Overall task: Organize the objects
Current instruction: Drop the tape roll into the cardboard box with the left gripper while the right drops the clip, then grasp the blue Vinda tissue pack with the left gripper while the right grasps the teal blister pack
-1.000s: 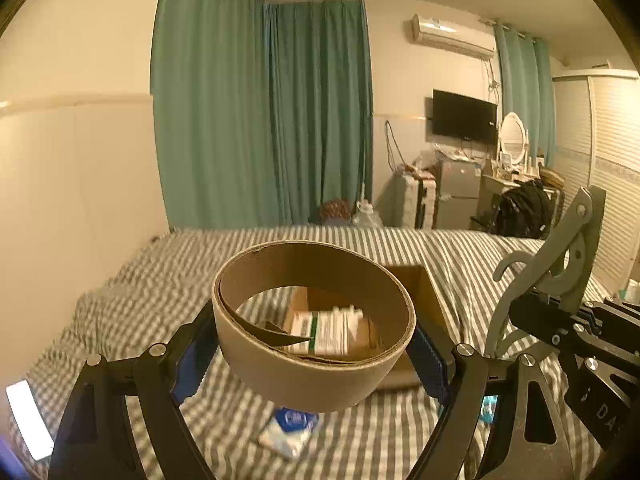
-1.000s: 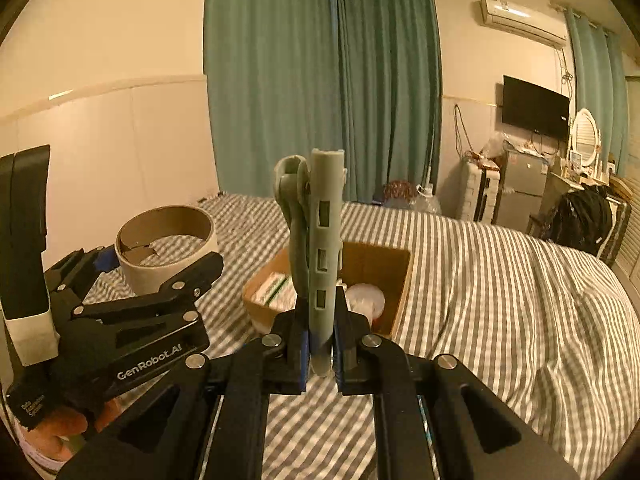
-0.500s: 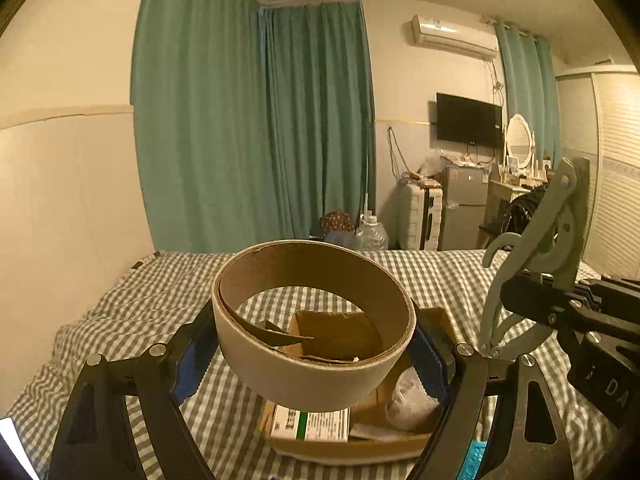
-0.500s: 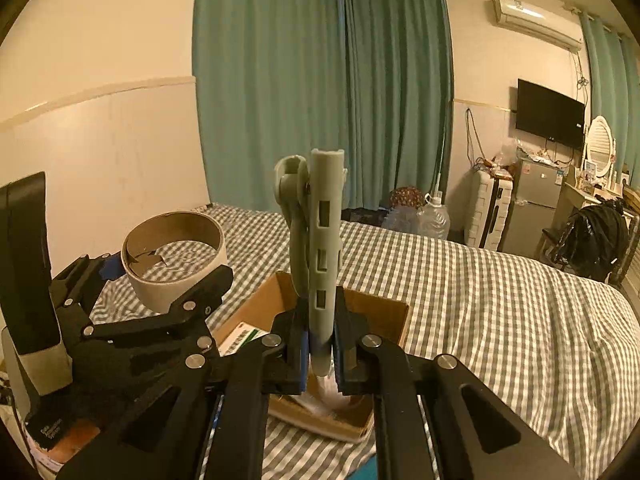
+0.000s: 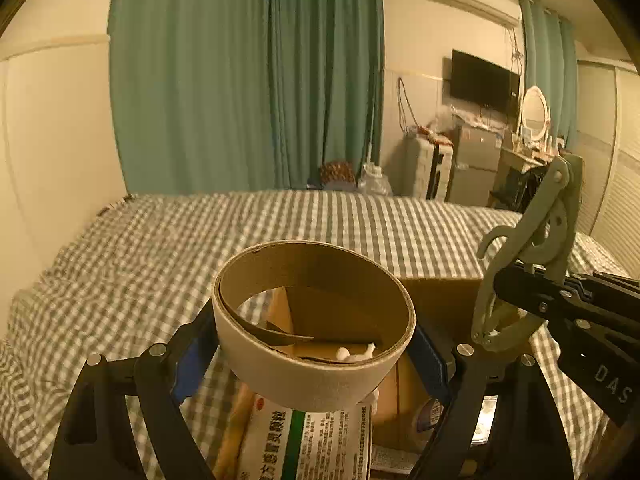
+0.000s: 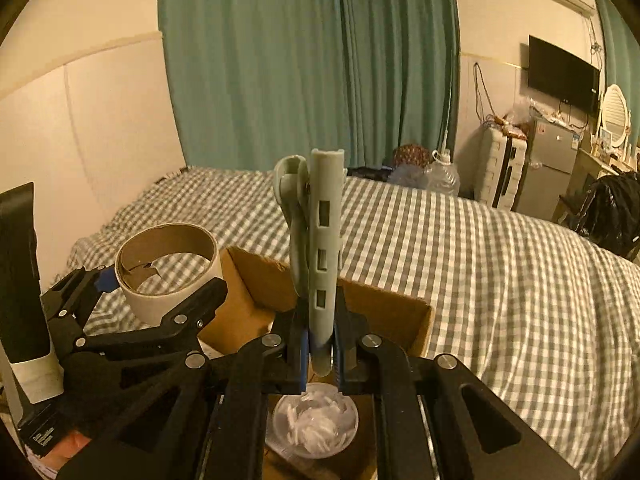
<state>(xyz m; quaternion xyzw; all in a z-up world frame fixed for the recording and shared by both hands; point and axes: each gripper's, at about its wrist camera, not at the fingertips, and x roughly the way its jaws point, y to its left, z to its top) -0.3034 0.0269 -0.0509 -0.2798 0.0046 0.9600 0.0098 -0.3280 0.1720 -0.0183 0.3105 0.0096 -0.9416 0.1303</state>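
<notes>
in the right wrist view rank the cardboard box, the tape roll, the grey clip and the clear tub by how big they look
1. Cardboard box
2. Grey clip, tall but narrow, held close to the camera, so its rank is unsure
3. Tape roll
4. Clear tub, partly hidden, roughly like the roll

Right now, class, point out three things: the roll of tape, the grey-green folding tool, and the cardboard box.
roll of tape (image 5: pixel 316 384), left wrist view, on its pale outer wall.
grey-green folding tool (image 6: pixel 324 248), right wrist view, on its slotted handle.
cardboard box (image 6: pixel 256 280), right wrist view, on its far inner wall.
</notes>
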